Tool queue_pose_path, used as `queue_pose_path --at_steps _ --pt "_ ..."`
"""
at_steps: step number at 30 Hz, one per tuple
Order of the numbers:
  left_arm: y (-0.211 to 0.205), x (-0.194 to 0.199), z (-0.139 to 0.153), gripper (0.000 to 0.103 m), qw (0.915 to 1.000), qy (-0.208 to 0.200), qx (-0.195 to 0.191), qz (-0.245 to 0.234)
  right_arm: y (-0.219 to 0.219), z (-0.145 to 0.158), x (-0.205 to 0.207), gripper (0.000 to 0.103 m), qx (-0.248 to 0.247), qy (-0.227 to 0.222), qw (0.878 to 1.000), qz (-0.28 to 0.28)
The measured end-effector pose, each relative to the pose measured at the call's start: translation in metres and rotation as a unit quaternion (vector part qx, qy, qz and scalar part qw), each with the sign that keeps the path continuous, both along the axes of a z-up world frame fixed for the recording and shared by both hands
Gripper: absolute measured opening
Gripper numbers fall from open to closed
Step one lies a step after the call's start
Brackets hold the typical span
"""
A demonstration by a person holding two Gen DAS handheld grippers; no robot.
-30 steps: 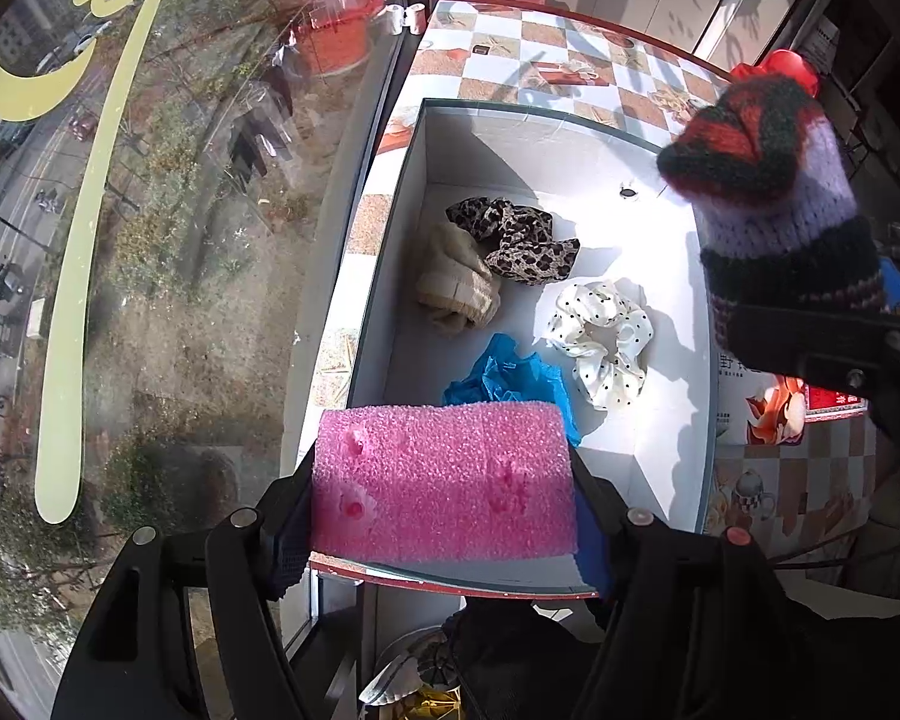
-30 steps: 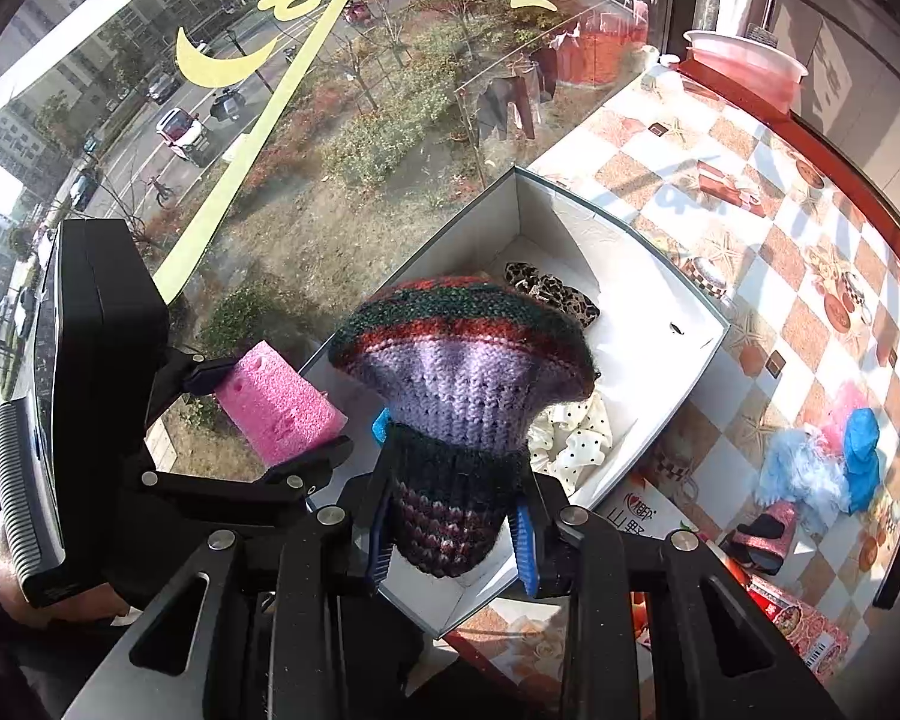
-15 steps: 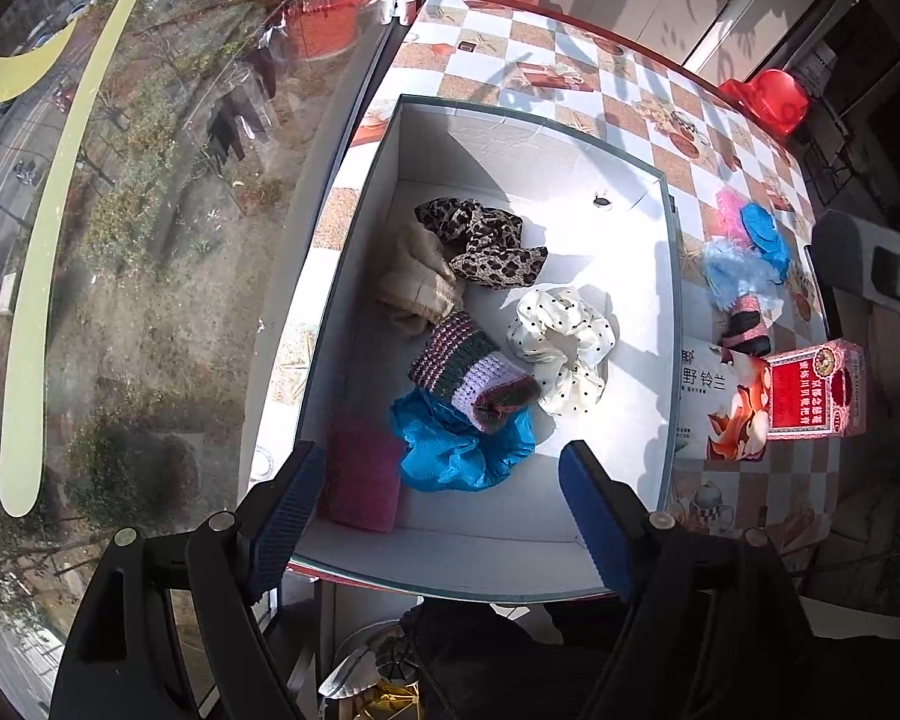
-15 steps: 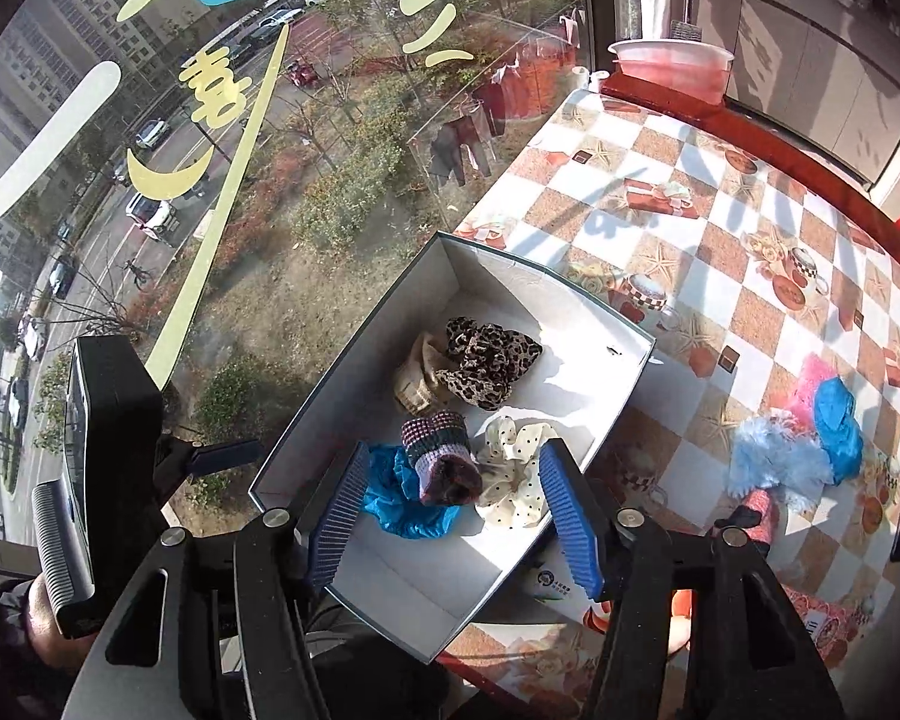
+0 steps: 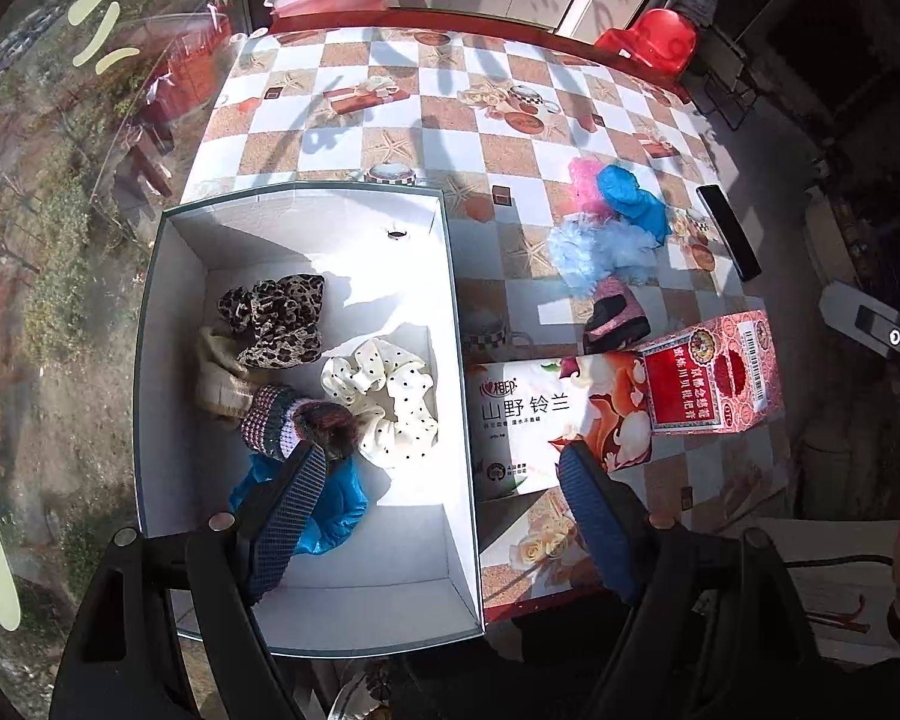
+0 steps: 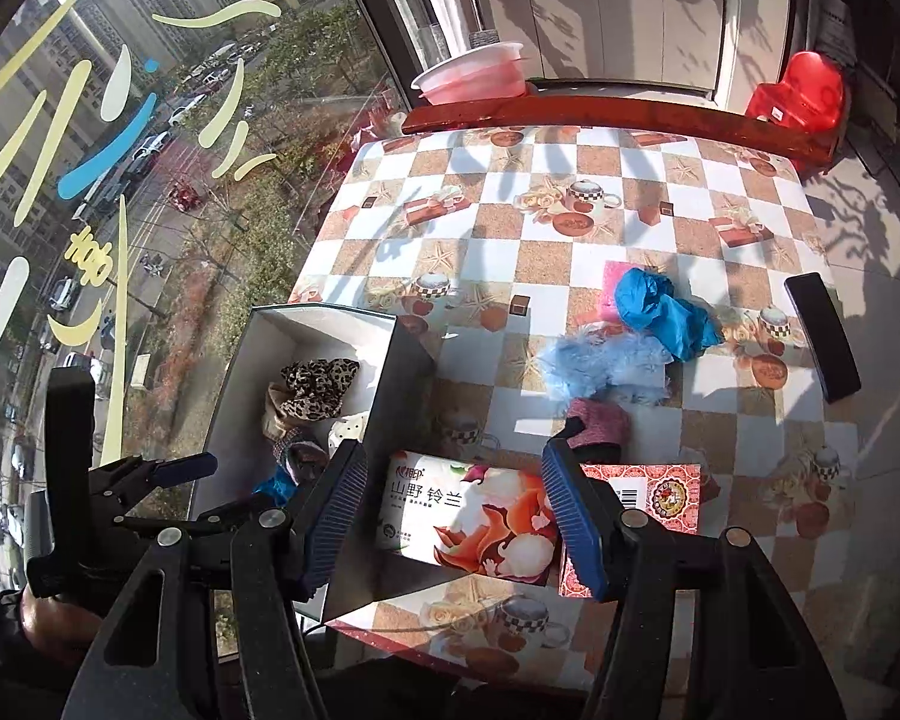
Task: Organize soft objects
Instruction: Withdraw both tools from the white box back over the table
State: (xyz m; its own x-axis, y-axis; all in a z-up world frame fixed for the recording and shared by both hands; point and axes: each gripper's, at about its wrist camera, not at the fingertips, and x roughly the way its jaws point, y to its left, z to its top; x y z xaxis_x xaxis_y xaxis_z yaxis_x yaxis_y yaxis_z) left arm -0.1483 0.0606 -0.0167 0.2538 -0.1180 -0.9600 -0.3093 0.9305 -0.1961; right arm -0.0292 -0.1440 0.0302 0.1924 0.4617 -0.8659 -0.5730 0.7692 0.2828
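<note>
Soft objects split two ways: my white box (image 5: 156, 372) by the window holds the leopard scrunchie (image 5: 276, 318), the dotted scrunchie (image 5: 390, 396), the knitted sock (image 5: 288, 420) and a blue bag (image 5: 330, 510); loose on the checked table (image 6: 510, 222) lie a blue fluffy piece (image 6: 600, 363), another blue bag (image 6: 660, 306) and a pink knitted sock (image 6: 597, 426). My right gripper (image 6: 456, 510) and left gripper (image 5: 438, 498) both gape wide and empty, each having just opened. I'd reach the right one past the tissue pack (image 6: 468, 516), squeeze the pink sock mid-body, and lift clear of the box wall.

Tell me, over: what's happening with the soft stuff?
Both grippers, left and right, open, empty. Knit sock in white box. Fluffy pile waiting, unblocked.
</note>
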Motion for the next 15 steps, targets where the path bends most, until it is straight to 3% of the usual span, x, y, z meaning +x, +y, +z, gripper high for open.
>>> queue_pose_path --at_steps 4,8,12,15 --pt "-0.029 0.037 0.0 0.083 0.9993 0.003 -0.018 -0.032 -0.044 -0.009 0.023 0.062 0.004 0.016 0.999 -0.048" --pt "-0.055 0.074 -0.005 0.083 0.9978 0.013 -0.009 -0.064 -0.071 -0.017 0.047 0.062 0.002 0.019 0.998 -0.064" --pt "-0.066 0.095 0.001 0.083 0.9978 0.005 -0.036 -0.056 -0.092 -0.029 0.073 0.062 -0.008 0.023 0.997 -0.074" --pt "-0.079 0.105 0.004 0.083 0.9976 0.008 -0.024 -0.065 -0.109 -0.049 0.093 0.062 -0.025 0.021 0.995 -0.09"
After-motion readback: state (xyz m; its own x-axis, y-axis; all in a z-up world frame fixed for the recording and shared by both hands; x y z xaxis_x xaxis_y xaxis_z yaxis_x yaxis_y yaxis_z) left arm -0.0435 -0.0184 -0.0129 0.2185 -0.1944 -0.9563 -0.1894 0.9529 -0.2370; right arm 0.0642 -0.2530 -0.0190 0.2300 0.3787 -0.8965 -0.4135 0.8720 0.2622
